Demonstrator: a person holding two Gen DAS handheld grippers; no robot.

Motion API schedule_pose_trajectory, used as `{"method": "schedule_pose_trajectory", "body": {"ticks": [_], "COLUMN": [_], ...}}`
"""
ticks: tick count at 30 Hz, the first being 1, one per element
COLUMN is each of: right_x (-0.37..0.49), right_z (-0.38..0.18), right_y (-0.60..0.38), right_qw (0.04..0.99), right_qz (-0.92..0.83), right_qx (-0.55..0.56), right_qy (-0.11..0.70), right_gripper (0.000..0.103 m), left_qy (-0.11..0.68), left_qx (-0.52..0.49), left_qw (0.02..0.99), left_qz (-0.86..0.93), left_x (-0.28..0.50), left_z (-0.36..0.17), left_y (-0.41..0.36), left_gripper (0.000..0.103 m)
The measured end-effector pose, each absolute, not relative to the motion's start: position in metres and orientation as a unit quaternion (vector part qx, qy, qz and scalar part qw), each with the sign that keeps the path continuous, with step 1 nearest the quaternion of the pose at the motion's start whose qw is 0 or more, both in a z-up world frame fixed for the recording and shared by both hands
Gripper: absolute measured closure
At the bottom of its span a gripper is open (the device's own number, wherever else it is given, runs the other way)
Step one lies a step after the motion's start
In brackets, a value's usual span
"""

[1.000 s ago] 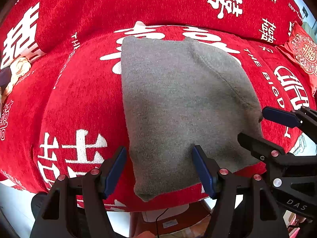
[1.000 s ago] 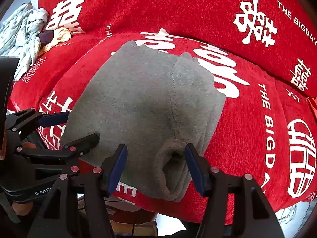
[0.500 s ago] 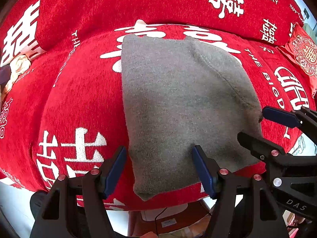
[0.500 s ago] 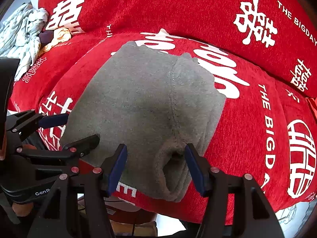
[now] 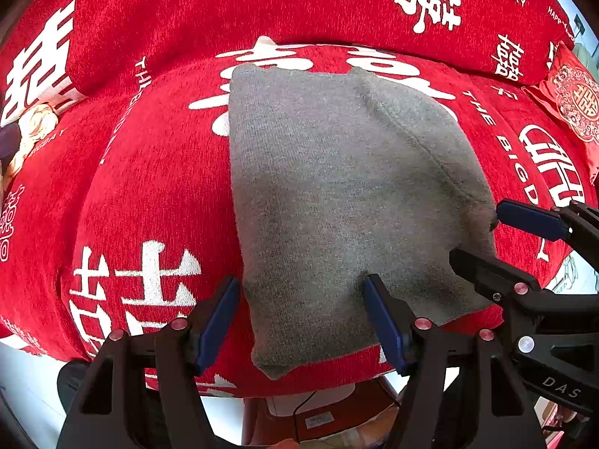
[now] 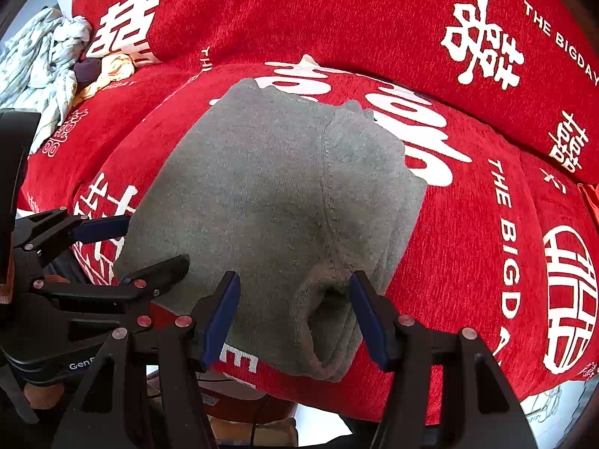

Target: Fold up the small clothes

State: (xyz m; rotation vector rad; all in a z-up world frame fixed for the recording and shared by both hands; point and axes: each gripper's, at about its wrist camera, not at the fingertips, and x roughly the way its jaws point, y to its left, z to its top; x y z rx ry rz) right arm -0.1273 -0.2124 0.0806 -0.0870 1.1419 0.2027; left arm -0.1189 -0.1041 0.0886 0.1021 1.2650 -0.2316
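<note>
Almost nothing is altered across the last second. In the left wrist view, the grey garment (image 5: 337, 202) and the red cover (image 5: 149, 187) beneath it are seen shifted very slightly downward in the frame against the earliest picture, so a small tilt or drift of the left hand-held gripper (image 5: 303, 321) is implied. In the right wrist view, the garment (image 6: 269, 209) is found at the same place, and the left hand-held gripper (image 6: 123, 247), seen at the left edge, is displaced only by a trace. No change in jaw spread is noted.
</note>
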Motion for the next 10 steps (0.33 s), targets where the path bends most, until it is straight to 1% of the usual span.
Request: {"method": "schedule_pose_trajectory", "body": {"ticks": [10], "right_x": [-0.1264], "right_z": [0.0814], "right_y": [-0.2125], "right_qw": [0.837], "right_qz": [0.096], "right_qx": [-0.034], "right_qy": [0.538], "right_gripper": [0.039], "left_qy": [0.587], "left_qx": [0.050], "left_qw": [0.801], "left_qz": [-0.109], "left_x": [-0.1211], "left_z": [0.0875], "left_y": [-0.1038], "left_gripper": [0.034]}}
